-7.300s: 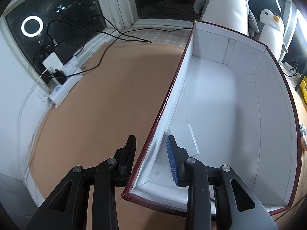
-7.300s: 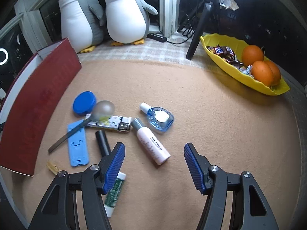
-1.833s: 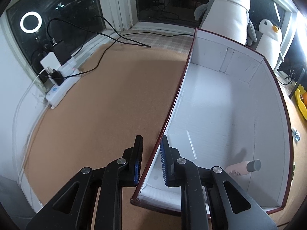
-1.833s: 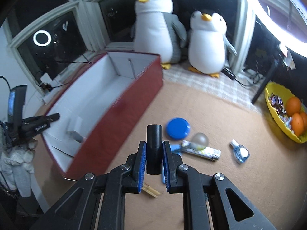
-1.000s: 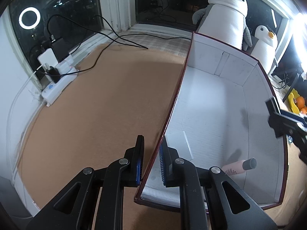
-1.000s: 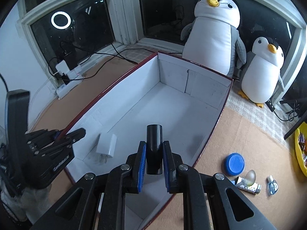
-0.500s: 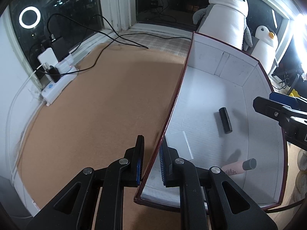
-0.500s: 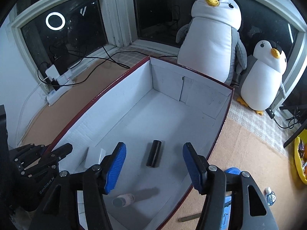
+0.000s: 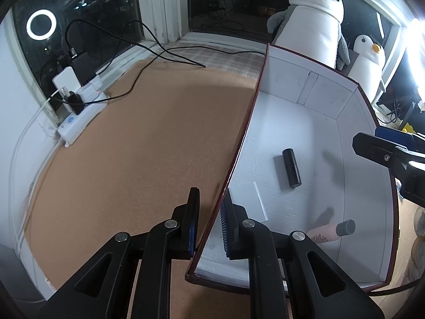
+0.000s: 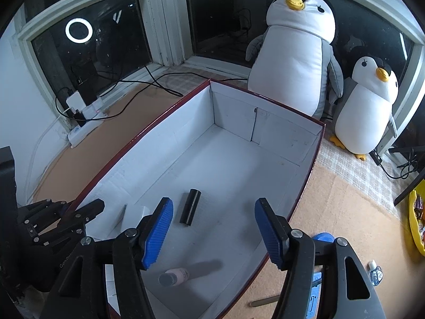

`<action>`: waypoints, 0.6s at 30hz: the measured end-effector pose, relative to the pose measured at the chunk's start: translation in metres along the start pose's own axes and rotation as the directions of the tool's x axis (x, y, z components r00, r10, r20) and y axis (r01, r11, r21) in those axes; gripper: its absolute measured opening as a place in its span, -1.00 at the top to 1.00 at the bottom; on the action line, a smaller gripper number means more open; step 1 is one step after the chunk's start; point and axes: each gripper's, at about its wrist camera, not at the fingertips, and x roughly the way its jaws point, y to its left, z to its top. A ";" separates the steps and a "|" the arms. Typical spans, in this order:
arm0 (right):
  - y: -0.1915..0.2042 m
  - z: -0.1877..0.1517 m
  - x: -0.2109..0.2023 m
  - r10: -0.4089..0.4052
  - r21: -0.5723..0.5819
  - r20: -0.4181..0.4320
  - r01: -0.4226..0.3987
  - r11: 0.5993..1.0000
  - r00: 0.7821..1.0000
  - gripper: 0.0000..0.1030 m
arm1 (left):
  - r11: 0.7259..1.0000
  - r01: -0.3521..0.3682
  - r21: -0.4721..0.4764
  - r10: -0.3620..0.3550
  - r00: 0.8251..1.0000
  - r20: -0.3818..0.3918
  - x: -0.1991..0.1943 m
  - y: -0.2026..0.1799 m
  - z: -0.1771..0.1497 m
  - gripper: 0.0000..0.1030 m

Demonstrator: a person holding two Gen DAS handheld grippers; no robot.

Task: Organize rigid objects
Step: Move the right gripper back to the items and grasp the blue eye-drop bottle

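The black cylinder [image 10: 190,207], a short matte tube with flat ends, lies on its side on the white floor of the box [image 10: 239,164], just past the tips of the right gripper [image 10: 212,228], whose ribbed blue pads [image 10: 156,231] have just been opening and now stand well apart with nothing between them. The box is a long cardboard tray, dark red outside and plain white inside, with thin straight walls and taped seams at its far end. In the left wrist view the cylinder sits at about two o'clock from the left gripper [image 9: 209,220], which is pinched tight on the near long wall of the box, one pad outside and one inside. A flat white rectangular charger [image 9: 248,199] lies against that wall at about one o'clock from the left gripper, and a smooth pink bottle with a grey cap [image 9: 332,232] lies on its side at about three o'clock, near the box's front corner. In the right wrist view the bottle shows at about seven o'clock from the cylinder. Two plush penguins [image 10: 292,53], soft and rounded, stand beyond the far end of the box at about one o'clock. The box rests on a tan, felt-like mat [image 9: 132,146]. A round blue lid [image 10: 322,238] peeks out behind the right gripper's finger.
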 end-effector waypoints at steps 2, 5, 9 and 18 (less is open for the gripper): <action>0.001 0.000 0.000 0.001 -0.001 0.001 -0.001 1.000 1.000 -0.17 | 1.000 0.000 0.000 0.000 1.000 0.000 0.000 0.000 0.000 0.73; 0.001 0.000 -0.002 0.001 0.000 0.004 -0.001 1.000 1.000 -0.17 | 1.000 0.000 0.000 0.000 1.000 0.000 0.000 0.000 0.000 0.73; 0.000 -0.002 -0.004 -0.001 -0.001 0.008 0.001 1.000 1.000 -0.17 | 1.000 -0.001 -0.001 0.001 1.000 -0.001 0.000 0.000 0.000 0.73; -0.025 -0.016 -0.022 0.006 0.033 0.022 -0.007 0.999 1.000 -0.17 | 1.000 -0.013 0.011 0.013 1.000 -0.016 0.001 -0.001 0.000 0.71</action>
